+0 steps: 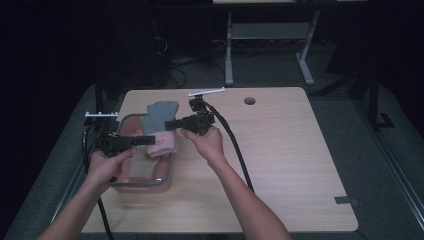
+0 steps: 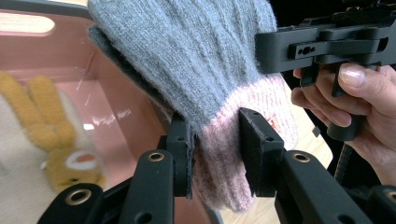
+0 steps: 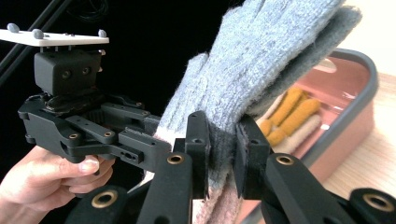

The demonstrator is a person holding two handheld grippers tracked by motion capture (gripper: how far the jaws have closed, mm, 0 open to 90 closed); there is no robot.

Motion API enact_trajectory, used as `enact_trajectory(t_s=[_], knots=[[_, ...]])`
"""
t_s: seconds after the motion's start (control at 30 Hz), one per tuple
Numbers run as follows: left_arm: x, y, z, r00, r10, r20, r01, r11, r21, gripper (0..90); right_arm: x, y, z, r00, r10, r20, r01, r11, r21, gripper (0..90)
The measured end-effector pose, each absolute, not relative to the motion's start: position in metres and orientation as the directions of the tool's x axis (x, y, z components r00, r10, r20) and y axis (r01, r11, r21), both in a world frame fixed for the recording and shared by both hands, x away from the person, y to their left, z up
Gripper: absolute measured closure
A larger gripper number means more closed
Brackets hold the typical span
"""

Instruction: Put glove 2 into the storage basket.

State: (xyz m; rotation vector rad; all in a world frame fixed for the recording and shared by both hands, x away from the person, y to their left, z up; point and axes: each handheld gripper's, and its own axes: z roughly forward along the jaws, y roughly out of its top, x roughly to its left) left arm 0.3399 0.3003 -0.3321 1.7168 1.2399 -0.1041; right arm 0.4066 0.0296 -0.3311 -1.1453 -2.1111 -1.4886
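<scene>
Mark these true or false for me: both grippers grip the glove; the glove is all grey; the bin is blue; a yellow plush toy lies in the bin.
1. Both the left gripper and the right gripper grip the glove. True.
2. The glove is all grey. False: its cuff end is pink.
3. The bin is blue. False: it is pink with a grey rim.
4. A yellow plush toy lies in the bin. True.
</scene>
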Motion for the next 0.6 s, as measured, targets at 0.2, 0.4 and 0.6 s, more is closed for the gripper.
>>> enact_trajectory(t_s=[0.2, 0.4, 0.6], knots=[[0.339, 0.310, -0.333, 0.467, 0.684, -0.561, 0.766, 0.004, 0.642, 67.1, 0.408, 0.040, -0.332, -0.625, 0.423, 0.656, 0.762, 0.146, 0.631, 77.8], [0.337, 0.321, -0.333, 0.452, 0.695, -0.559, 0.767, 0.016, 0.641, 67.2, 0.410, 0.052, -0.332, -0.625, 0.407, 0.666, 0.764, 0.146, 0.628, 77.8], [0.335, 0.330, -0.336, 0.439, 0.704, -0.559, 0.773, 0.022, 0.634, 67.2, 0.411, 0.063, -0.337, -0.619, 0.398, 0.677, 0.772, 0.147, 0.619, 77.8]])
